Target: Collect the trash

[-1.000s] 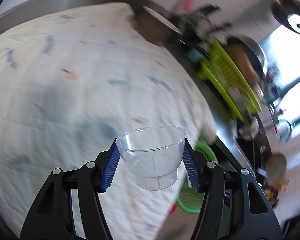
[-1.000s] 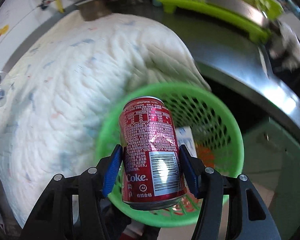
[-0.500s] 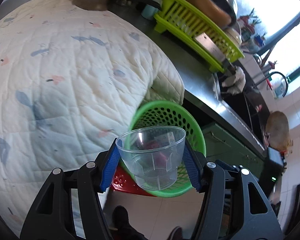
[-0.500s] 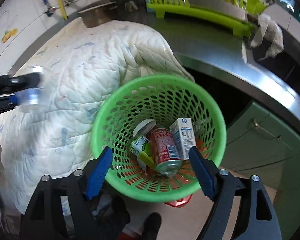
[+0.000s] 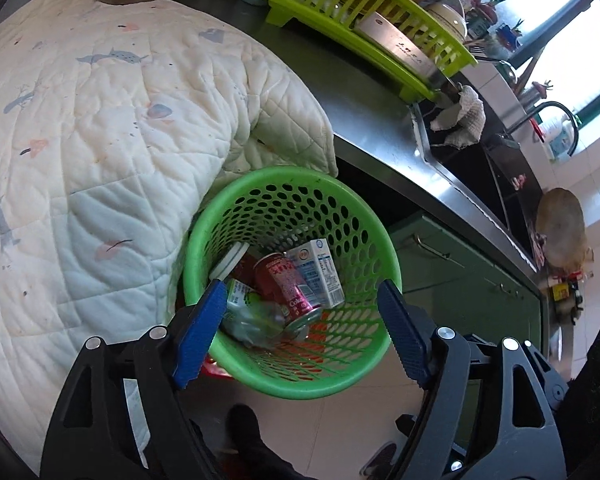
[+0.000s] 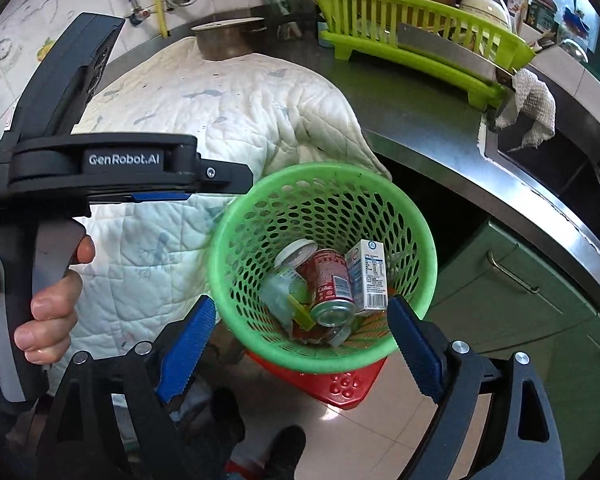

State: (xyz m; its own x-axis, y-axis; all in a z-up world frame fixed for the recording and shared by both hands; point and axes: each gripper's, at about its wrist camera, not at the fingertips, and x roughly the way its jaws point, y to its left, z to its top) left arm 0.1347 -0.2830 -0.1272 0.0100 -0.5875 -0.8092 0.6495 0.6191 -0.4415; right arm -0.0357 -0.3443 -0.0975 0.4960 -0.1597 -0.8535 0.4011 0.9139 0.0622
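Observation:
A green mesh basket stands on the floor below the counter edge; it also shows in the right wrist view. Inside lie a red Coke can, a white milk carton, a clear plastic cup and a white-lidded container. My left gripper is open and empty above the basket. My right gripper is open and empty above the basket's near rim. The left gripper's body crosses the right wrist view.
A white quilted blanket covers the counter left of the basket. A lime dish rack stands at the back. A rag hangs on the sink edge. A red stool sits under the basket. Green cabinets are on the right.
The left gripper opened and the clear cup dropped into the basket. Earlier the right gripper let the Coke can fall in. Both grippers now hang open over the basket.

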